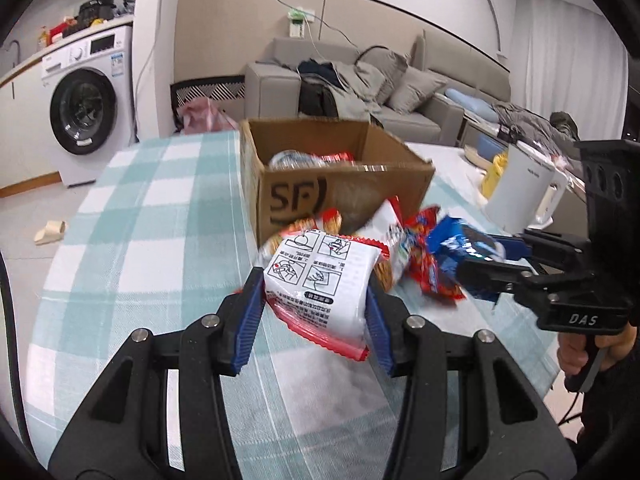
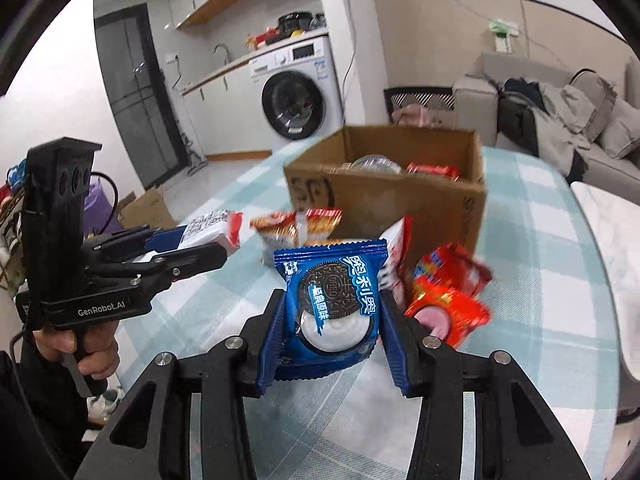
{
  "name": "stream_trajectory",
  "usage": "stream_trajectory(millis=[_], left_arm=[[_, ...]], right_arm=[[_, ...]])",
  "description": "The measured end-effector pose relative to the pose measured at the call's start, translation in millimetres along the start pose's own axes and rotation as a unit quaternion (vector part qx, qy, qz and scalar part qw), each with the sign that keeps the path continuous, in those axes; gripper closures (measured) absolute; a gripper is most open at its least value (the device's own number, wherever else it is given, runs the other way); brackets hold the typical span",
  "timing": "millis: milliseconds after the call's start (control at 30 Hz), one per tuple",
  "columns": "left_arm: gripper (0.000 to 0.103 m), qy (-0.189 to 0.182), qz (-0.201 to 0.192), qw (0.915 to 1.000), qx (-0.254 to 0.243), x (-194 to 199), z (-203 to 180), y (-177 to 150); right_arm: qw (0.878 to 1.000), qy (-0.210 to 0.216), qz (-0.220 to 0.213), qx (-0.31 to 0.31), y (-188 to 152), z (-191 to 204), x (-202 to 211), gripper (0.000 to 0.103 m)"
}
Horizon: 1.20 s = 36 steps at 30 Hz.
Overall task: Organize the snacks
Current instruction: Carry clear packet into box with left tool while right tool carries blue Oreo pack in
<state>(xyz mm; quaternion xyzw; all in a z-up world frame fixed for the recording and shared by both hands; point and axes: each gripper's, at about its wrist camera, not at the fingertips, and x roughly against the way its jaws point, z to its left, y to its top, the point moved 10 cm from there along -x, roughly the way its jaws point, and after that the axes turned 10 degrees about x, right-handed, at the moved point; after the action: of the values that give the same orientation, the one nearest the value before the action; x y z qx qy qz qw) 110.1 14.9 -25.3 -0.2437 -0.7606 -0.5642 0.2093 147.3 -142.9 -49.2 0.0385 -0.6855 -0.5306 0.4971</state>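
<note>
Left wrist view shows the left gripper (image 1: 316,300) clenched on a white and red plastic snack packet printed with line drawings (image 1: 320,284), its blue ribbed pads pressing both sides of the pack and holding it clear of the teal and white checked tablecloth (image 1: 160,240). To the right, the right gripper (image 1: 486,258) grasps a blue foil Oreo cookie packet (image 1: 456,246), a hand (image 1: 588,346) wrapped round its handle. Right wrist view shows that same blue cookie packet (image 2: 332,300) squeezed between the right gripper (image 2: 332,316) pads and lifted off the cloth. Beyond both packs stands an open brown cardboard box marked SF (image 1: 328,184), with a few wrapped snacks inside. Loose red and orange snack packets (image 2: 448,296) lie on the cloth just in front of the box. A white electric kettle (image 1: 524,192) stands at the table's right edge, and a white front-loading washing machine (image 2: 296,92) sits against the far wall.
</note>
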Motion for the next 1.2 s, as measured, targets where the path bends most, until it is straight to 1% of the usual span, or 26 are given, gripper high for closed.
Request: stream_trajectory(millis=[267,500,800,1200], left_arm=[[0.058,0.004,-0.03,0.9995,0.009,5.4,-4.6,37.6],[0.058,0.002,-0.042,0.9991,0.0,4.8,-15.4,66.4],[0.058,0.0,-0.049,0.9988,-0.006,-7.4,-29.2,94.4],[0.058,0.003,-0.052,0.9986,-0.005,-44.8,-29.4,135.1]], right_arm=[[0.999,-0.032,-0.04,-0.016,29.4,-16.1,29.1,0.058],[0.997,-0.042,-0.061,-0.02,55.0,-30.5,40.3,0.058],[0.996,-0.05,-0.075,-0.017,81.4,-38.1,40.6,0.058],[0.994,-0.063,-0.083,-0.036,107.2,-56.2,28.8,0.058]])
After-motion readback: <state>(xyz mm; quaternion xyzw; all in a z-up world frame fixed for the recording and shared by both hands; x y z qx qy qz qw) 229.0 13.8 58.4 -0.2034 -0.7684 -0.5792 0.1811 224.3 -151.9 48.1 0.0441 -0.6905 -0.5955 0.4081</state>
